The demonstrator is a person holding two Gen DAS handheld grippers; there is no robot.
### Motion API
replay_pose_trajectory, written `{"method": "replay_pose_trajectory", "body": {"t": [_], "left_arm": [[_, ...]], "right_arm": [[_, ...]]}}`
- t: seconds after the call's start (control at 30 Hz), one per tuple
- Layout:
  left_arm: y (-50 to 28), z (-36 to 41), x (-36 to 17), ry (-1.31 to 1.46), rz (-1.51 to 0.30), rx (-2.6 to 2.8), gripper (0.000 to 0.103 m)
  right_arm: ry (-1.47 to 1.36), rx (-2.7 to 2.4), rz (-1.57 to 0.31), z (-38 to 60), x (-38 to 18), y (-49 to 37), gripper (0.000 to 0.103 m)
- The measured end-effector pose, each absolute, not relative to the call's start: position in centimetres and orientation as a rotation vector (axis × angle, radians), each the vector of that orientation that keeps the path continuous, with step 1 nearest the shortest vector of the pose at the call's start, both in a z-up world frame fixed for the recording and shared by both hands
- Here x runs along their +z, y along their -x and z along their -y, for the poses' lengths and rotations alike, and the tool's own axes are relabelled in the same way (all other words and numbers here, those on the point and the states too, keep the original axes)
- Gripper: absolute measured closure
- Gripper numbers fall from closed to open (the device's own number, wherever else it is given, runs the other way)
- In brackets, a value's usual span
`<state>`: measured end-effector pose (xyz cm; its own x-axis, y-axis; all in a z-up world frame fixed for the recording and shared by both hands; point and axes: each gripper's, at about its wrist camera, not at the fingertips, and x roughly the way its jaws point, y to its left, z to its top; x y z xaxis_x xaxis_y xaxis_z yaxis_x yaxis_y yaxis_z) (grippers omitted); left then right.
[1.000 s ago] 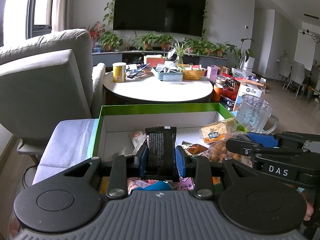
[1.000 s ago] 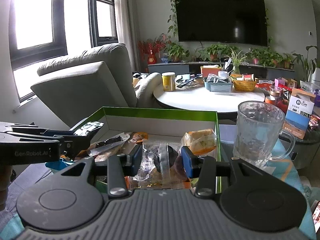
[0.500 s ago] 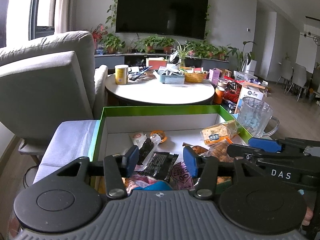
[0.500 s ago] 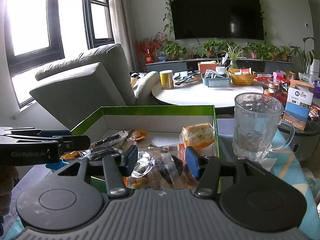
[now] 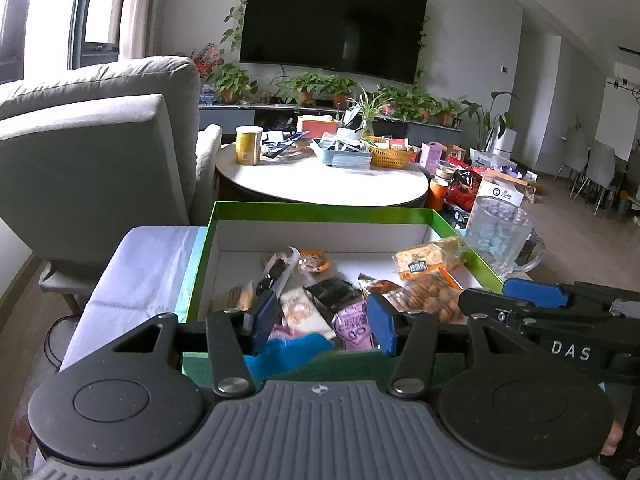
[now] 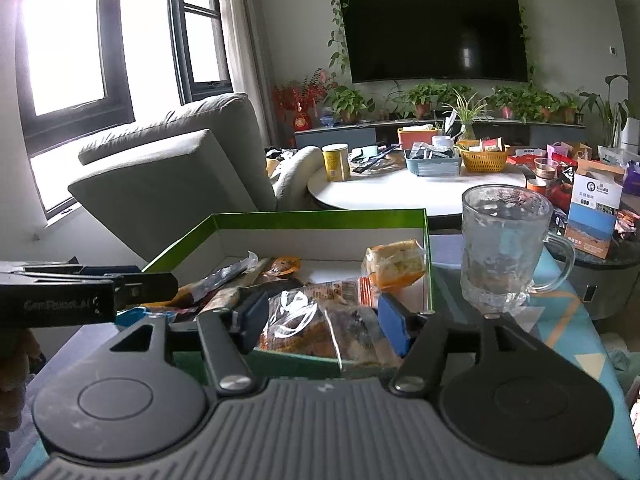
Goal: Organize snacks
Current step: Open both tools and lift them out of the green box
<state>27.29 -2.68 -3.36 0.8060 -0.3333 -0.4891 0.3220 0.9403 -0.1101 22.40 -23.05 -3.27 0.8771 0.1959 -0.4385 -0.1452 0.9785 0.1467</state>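
A green box (image 5: 320, 211) with white inner walls holds several snack packets. My left gripper (image 5: 322, 320) hangs open over its near edge, nothing between its blue pads. Just beyond the pads a black packet (image 5: 334, 290) lies in the box among the others. In the right wrist view my right gripper (image 6: 322, 320) is at the near right part of the box (image 6: 320, 216), its jaws opening. Between them a clear bag of brown snacks (image 6: 320, 330) rests on the pile, and the pads stand off it. Each gripper shows side-on in the other's view: right (image 5: 532, 296), left (image 6: 120, 284).
A glass mug (image 6: 504, 248) stands just right of the box. Behind the box is a round white table (image 5: 320, 184) with a yellow can, baskets and packets. A grey armchair (image 5: 100, 160) is on the left; cartons and bags crowd the right.
My left gripper opened and let go of the black packet, which dropped into the box, and the gripper drew back. My right gripper opened off the clear bag, which settled onto the pile.
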Motion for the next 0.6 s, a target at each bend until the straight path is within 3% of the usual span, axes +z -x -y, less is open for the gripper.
{"method": "replay_pose_trajectory", "body": {"t": [0.2,0.6], "left_arm": [[-24.4,2.7,-2.8,-0.012,-0.48,-0.32,0.05],[-19.3,2.0,-1.7,-0.005,-0.428,-0.295,0.047]], "right_arm": [[-0.114,0.177,-0.459,23.0,-2.7,-20.3,0.028],[-0.127,0.18,-0.452,22.9,-1.8,-16.4,0.025]]}}
